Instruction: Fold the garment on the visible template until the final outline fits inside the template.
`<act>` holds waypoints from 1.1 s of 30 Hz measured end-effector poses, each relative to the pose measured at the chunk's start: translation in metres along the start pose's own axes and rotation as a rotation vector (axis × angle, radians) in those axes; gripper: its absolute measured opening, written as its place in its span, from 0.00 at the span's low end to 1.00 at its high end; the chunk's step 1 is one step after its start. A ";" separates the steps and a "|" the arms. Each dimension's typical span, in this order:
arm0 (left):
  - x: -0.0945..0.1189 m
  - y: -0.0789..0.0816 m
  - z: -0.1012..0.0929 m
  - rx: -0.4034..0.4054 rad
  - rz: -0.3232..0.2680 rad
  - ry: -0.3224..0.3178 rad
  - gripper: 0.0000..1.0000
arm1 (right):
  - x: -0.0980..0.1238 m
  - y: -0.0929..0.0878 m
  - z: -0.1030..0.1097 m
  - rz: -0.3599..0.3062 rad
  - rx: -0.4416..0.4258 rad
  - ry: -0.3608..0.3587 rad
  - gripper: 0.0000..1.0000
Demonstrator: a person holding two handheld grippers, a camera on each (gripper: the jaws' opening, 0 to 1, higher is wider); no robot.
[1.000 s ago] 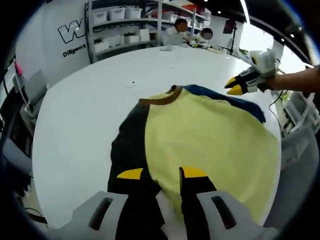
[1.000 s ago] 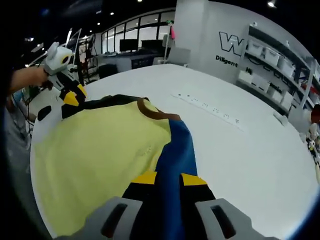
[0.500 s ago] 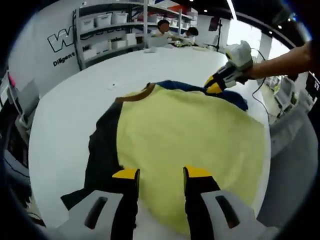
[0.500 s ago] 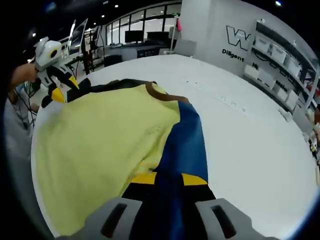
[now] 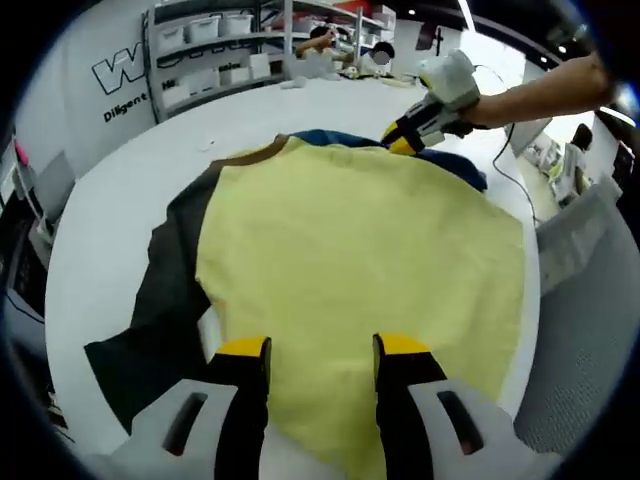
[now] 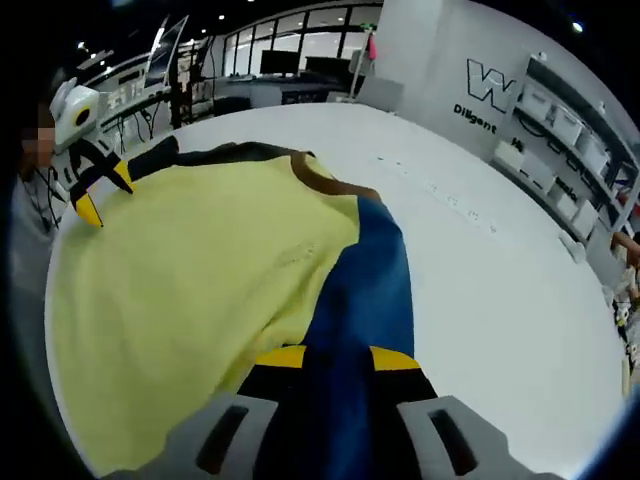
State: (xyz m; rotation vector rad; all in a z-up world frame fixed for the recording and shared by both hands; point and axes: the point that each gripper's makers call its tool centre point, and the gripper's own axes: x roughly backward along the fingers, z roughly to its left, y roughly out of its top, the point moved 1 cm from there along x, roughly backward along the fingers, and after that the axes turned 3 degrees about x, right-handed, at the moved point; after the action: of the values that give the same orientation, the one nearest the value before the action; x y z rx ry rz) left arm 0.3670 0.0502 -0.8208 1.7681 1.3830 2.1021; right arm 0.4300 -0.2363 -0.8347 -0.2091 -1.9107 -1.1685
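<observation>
The garment (image 5: 350,240) lies spread on the round white table (image 5: 120,200), its brown collar (image 5: 250,155) pointing away from the left tool (image 5: 315,350) toward the shelves, so its long axis runs from hem to collar along that view. The black sleeve (image 5: 150,320) trails off to one side; the blue sleeve (image 6: 365,300) runs along the other. The left tool hovers over the yellow hem, jaws apart. The right tool (image 6: 335,358) is clamped on the blue sleeve, a forearm (image 5: 530,95) reaching in behind it.
</observation>
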 end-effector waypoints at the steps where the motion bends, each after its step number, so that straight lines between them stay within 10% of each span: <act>1: -0.001 -0.001 0.000 0.005 0.001 -0.001 0.42 | -0.001 0.001 -0.001 -0.009 0.004 -0.004 0.12; 20: -0.006 -0.012 -0.004 0.018 0.015 -0.004 0.42 | -0.002 -0.012 -0.044 0.031 0.043 -0.070 0.00; 33: -0.005 -0.009 -0.008 0.042 0.005 -0.018 0.45 | 0.025 -0.007 -0.037 -0.007 -0.028 -0.096 0.15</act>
State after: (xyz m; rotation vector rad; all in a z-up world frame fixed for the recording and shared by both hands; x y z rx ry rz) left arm 0.3575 0.0481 -0.8299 1.8025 1.4302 2.0690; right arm 0.4323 -0.2764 -0.8137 -0.2784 -1.9808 -1.2098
